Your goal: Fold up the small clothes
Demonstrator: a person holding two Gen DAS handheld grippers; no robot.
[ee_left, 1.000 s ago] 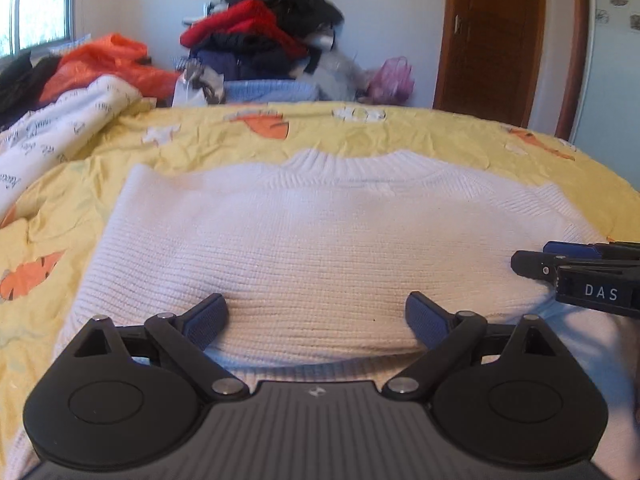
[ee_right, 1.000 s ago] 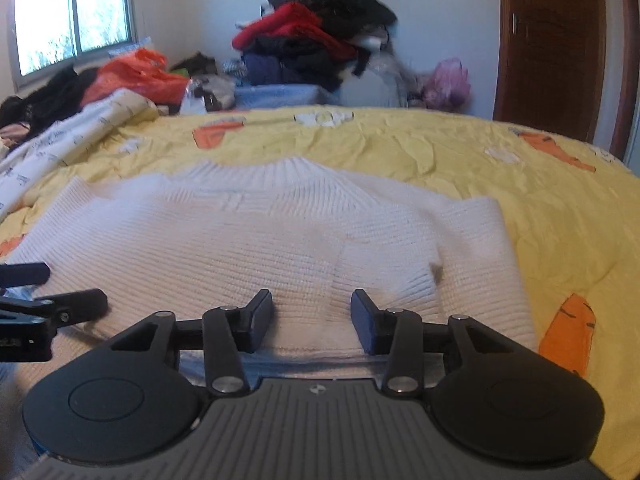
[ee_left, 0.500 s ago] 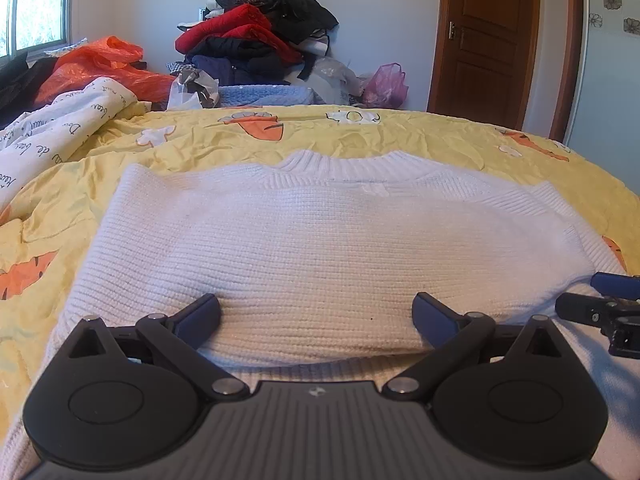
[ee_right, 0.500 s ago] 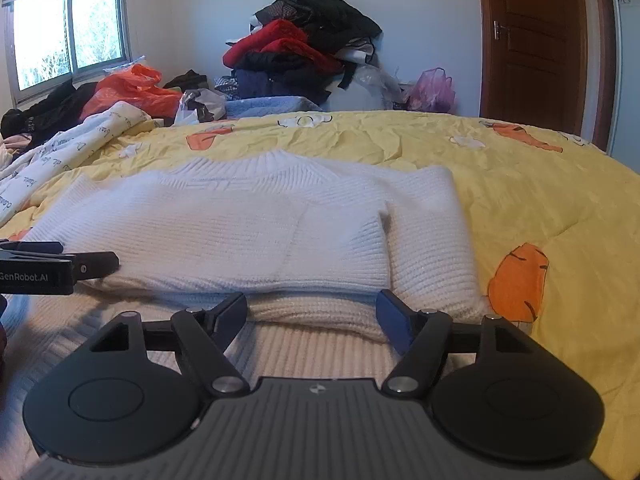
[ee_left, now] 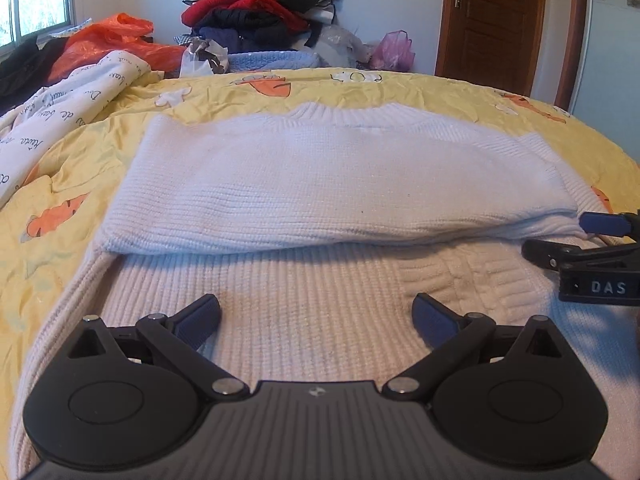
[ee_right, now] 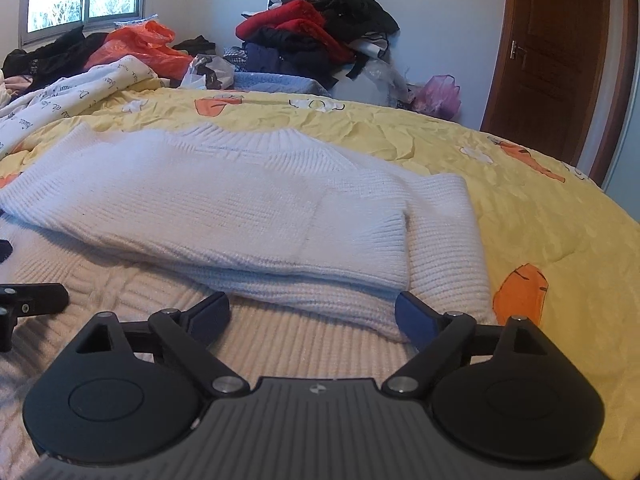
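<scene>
On yellow bed [ee_left: 460, 96] – white sweater [ee_left: 320, 172] folded, both grippers' jaws apart.

Our left gripper [ee_left: 316, 322] and right gripper [ee_right: 312, 316] share a ribbed grey body, black round-lobed linkage arms, silver pivot screws and blue pads [ee_left: 434, 318]; white "DAS" lettering marks the right one's side.

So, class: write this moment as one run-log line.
white sweater: sleeves folded across, on yellow quilt | left gripper: open, empty | right gripper: opening, empty

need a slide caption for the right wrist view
Open hand-held gripper over a half-folded white sweater on a yellow bedspread.
</scene>
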